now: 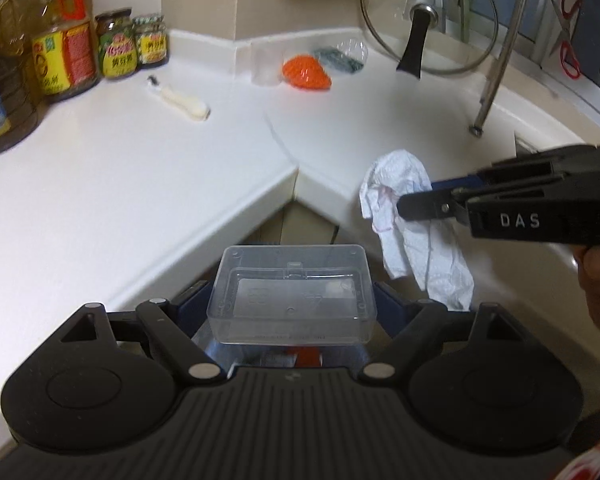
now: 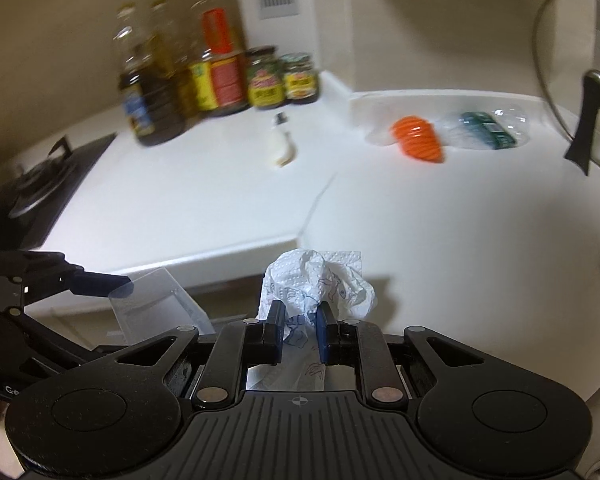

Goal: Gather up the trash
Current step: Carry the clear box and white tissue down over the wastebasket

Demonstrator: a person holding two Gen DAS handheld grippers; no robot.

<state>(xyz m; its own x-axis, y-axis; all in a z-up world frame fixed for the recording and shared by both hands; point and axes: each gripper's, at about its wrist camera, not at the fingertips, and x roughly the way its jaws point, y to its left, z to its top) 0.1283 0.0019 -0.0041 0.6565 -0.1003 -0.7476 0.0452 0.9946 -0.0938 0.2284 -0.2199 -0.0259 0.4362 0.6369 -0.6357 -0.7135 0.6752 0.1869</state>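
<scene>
Right tool (image 2: pixel 299 330) was clenched on a crumpled paper towel (image 2: pixel 320 280), left tool (image 1: pixel 292 304) gripped a clear plastic box (image 1: pixel 292 292) w/ jaws wide; smooth box could've slipped out.

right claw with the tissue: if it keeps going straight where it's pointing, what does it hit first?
Probably the white countertop, at its front edge or the bare surface behind it. The right claw is shut on the crumpled tissue and angled downward. Depth is unclear, so that's a guess.
</scene>
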